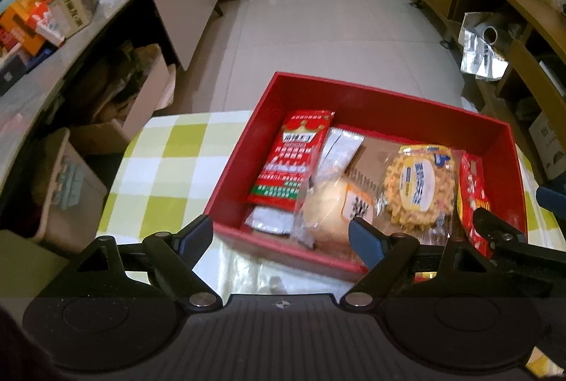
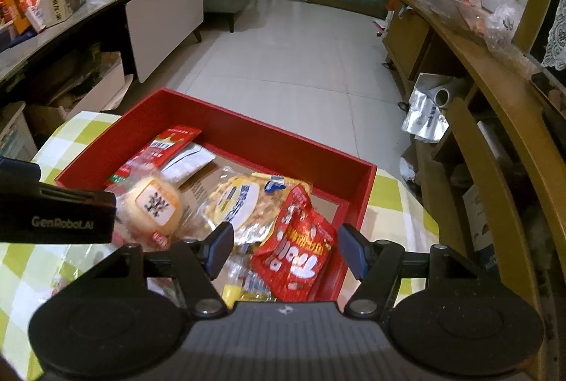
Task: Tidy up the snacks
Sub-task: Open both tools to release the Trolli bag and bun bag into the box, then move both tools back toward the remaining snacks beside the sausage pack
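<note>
Two grippers — left gripper [image 1: 279,239] and right gripper [image 2: 286,250] — both agape, gripping nothing, above red box [image 1: 230,190] of snack packets on checked tablecloth [image 1: 159,165]; red candy bag [image 2: 297,250] nearest right.

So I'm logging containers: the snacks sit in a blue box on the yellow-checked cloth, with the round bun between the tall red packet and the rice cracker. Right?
Only the colour is wrong: the box is red, as the left wrist view shows. The bun does lie between the tall red packet and the rice cracker, on the checked cloth.
</note>
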